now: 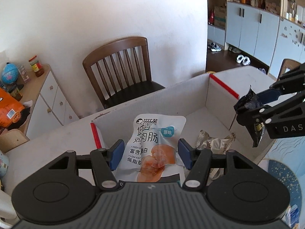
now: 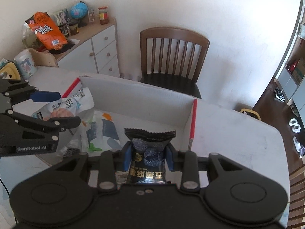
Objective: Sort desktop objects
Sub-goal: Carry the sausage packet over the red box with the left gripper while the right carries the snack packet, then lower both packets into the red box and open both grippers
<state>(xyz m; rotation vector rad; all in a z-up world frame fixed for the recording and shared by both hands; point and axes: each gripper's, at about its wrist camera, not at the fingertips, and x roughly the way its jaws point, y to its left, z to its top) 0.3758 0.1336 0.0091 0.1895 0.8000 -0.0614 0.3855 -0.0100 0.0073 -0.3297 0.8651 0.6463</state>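
My left gripper is shut on a white chicken-sausage packet and holds it over the white cardboard box with red tape on its corners. From the right wrist view the packet hangs at the box's left end. My right gripper is shut on a black snack packet, held over the box's near right part. It also shows in the left wrist view. A silver wrapped snack lies in the box.
A wooden chair stands behind the table. A low white cabinet with a globe, jars and an orange bag is at the left. Several other packets lie in the box. A mug stands on the table's left.
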